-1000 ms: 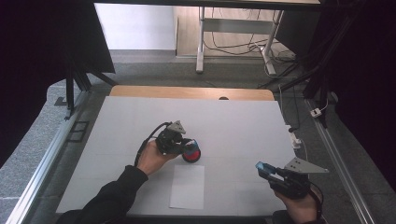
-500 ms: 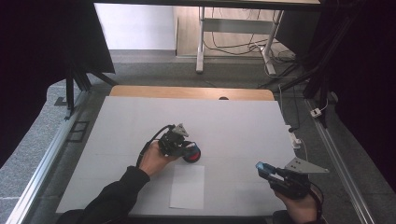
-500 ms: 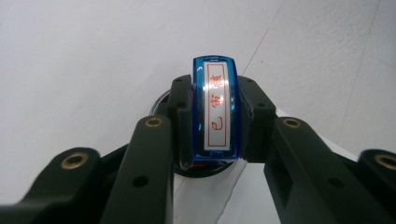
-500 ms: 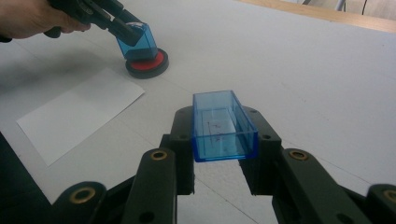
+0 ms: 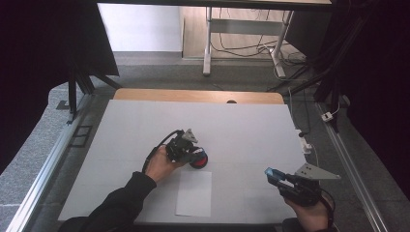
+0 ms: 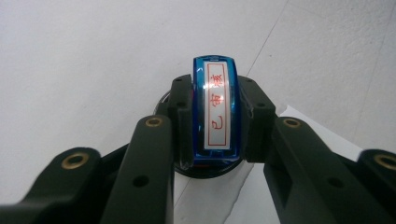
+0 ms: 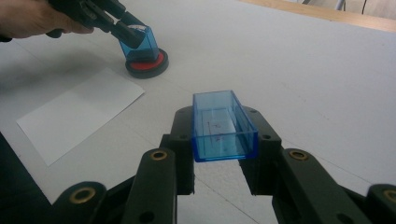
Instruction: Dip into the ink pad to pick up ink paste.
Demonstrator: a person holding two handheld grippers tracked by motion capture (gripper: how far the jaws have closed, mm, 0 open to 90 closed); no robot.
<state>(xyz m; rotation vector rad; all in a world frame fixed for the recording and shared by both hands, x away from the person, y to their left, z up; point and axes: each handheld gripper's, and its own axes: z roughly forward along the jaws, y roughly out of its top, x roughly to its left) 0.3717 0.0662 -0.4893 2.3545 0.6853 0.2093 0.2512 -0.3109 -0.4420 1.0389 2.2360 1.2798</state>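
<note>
Nearest me, my right gripper [image 7: 217,154] pinched the blue cap [image 7: 222,126] above the table [image 5: 251,130]. Farther off, beyond the paper sheet [image 5: 194,193], my left gripper [image 6: 217,123] clamped the blue stamp [image 6: 215,109], pressed on the red ink pad [image 5: 198,159].

Grey floor [image 5: 43,125]; white desk frame [image 5: 241,29] beyond; black curtains [image 5: 43,48] flanking.

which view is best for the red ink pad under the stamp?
Right gripper view: the red ink pad shows in full side-on, with the blue stamp pressed on it by the left gripper. High view shows it small, partly covered. In the left gripper view the stamp and jaws mostly hide it.
</note>
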